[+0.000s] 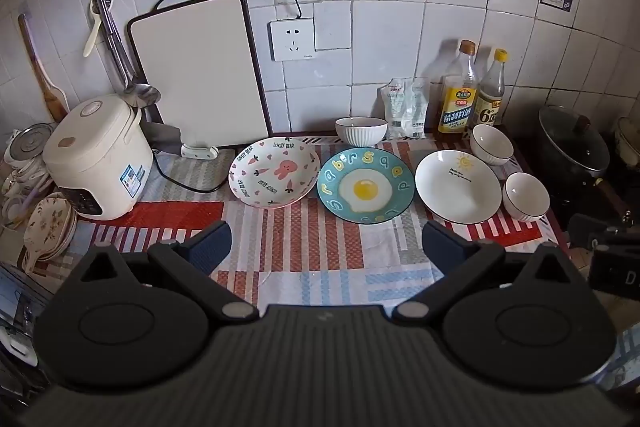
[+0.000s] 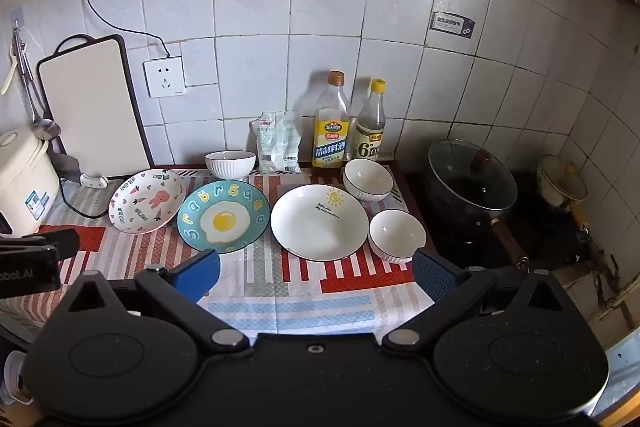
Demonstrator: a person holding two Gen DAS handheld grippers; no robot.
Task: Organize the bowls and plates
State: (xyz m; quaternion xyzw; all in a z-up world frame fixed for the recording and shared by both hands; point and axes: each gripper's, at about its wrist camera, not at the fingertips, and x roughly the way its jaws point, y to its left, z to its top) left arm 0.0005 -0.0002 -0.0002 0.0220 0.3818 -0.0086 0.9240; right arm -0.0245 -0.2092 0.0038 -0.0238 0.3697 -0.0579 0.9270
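Looks like nothing's stacked yet, so basically all of it is left. On the striped cloth, left to right: bunny plate (image 1: 275, 171), egg plate (image 1: 365, 185), sun plate (image 1: 457, 186), so three plates; plus three white bowls, one ribbed bowl (image 1: 361, 131) behind and two rimmed bowls (image 1: 491, 144) at right. Left gripper (image 1: 325, 247) and right gripper (image 2: 315, 275) both hang spread wide, empty, near the cloth's front edge.

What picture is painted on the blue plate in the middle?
A fried egg, white with a yellow yolk, ringed by coloured letters on the blue plate; clearest in the right wrist view.
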